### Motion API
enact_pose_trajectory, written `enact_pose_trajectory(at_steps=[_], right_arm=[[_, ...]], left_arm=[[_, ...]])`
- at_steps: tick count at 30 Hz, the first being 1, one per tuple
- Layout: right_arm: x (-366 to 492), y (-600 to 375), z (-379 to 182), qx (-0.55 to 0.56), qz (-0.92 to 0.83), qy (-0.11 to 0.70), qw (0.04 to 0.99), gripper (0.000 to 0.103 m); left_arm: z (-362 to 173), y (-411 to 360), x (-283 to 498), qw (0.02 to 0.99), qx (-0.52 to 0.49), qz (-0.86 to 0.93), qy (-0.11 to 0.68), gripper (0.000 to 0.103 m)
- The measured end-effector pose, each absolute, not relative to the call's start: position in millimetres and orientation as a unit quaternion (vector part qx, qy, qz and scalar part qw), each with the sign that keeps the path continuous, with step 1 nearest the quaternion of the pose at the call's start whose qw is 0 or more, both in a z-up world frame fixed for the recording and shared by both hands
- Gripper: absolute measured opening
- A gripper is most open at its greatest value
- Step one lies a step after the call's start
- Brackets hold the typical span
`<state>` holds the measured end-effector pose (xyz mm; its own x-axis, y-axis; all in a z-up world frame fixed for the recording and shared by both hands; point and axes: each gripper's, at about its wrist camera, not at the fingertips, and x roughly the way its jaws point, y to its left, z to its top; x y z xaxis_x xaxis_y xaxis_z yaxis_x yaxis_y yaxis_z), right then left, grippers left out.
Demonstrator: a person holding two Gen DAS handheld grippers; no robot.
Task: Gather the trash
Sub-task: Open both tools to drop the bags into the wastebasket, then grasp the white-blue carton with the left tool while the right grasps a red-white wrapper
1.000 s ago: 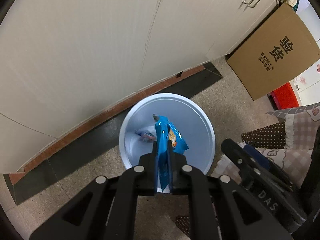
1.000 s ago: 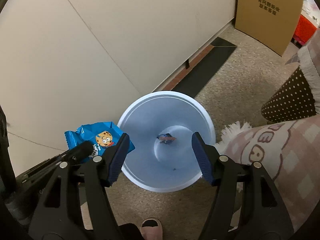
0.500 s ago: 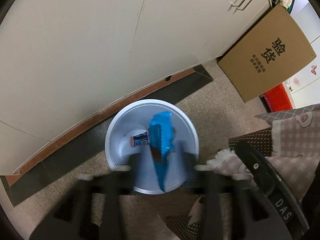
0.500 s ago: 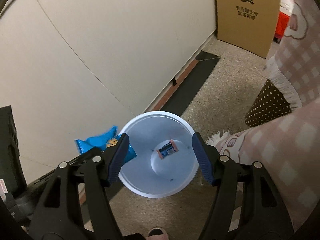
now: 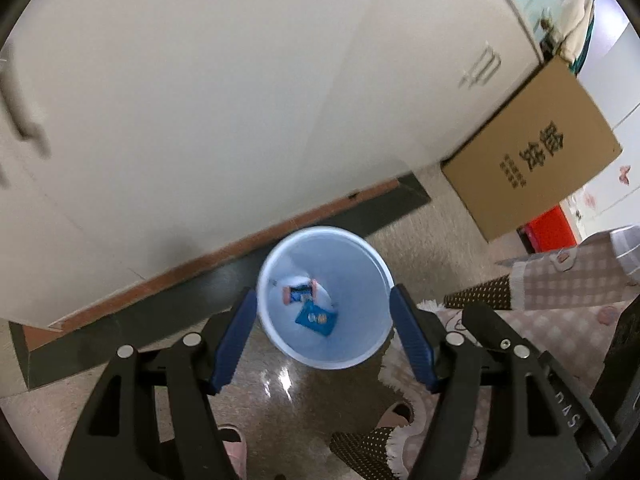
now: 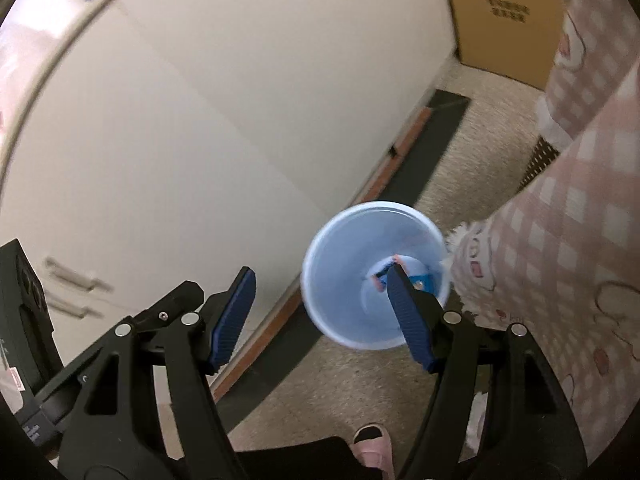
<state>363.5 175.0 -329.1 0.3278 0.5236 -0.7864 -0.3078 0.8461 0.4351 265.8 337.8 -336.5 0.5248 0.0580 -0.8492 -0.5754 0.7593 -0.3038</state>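
While both cameras look down at the floor, I log the following: left tool (image 5: pixel 322 332), fingers spread wide and grasping nothing, its blue pads framing the bin from either side in the lower centre of the left view; right tool (image 6: pixel 320 312), likewise released and empty, pads wide apart across the lower centre of the right view. Trash bin (image 5: pixel 360 256), pale blue, round, upright on the speckled floor (image 5: pixel 436 232), just in front of the dark kickboard under the white cabinet doors (image 5: pixel 240 100); in the right view the bin (image 6: pixel 340 264) sits right of centre, partly behind the right-hand finger. Contents: blue snack wrapper (image 5: pixel 316 318) lying flat on the bin's bottom, and just above it in frame a small wrapper with pink ends (image 5: pixel 299 292). Cardboard box (image 5: pixel 536 152) with printed characters, leaning at the upper right of the left view. Pink checked fabric (image 6: pixel 580 200) fills the right edge of the right view. Both views are somewhat blurred.
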Motion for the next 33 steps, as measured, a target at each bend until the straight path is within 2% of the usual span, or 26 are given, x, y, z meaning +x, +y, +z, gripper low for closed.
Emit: enact_pose_trajectory(at_steps=[5, 10, 13, 18, 23, 29, 33], right_arm=[[324.1, 185.7, -270.2, 0.1, 0.299, 0.482, 0.817, 0.068], [286.3, 175.4, -188.8, 0.091, 0.331, 0.411, 0.845, 0.068], [260.7, 149.6, -140.2, 0.074, 0.31, 0.345, 0.883, 0.069], [224.5, 68.6, -96.1, 0.076, 0.23, 0.279, 0.929, 0.071], [196.7, -35.1, -93.2, 0.084, 0.111, 0.262, 0.955, 0.072], [178.6, -127.9, -115.8, 0.079, -0.008, 0.298, 0.951, 0.072], [190.6, -167.5, -133.8, 0.095, -0.021, 0.345, 0.933, 0.072]], left_arm=[[-263.4, 343.5, 216.9, 0.854, -0.273, 0.229, 0.378, 0.068], [-184.2, 326.5, 178.6, 0.886, -0.258, 0.242, 0.299, 0.07], [-151.1, 302.8, 170.3, 0.903, -0.251, 0.218, 0.273, 0.071], [-120.7, 240.0, 176.3, 0.922, -0.243, 0.14, 0.265, 0.074], [-111.1, 158.6, 198.5, 0.933, -0.205, 0.062, 0.291, 0.074], [-111.8, 78.4, 212.4, 0.934, -0.166, -0.02, 0.315, 0.074], [-118.3, 46.6, 219.5, 0.93, -0.152, -0.044, 0.333, 0.074]])
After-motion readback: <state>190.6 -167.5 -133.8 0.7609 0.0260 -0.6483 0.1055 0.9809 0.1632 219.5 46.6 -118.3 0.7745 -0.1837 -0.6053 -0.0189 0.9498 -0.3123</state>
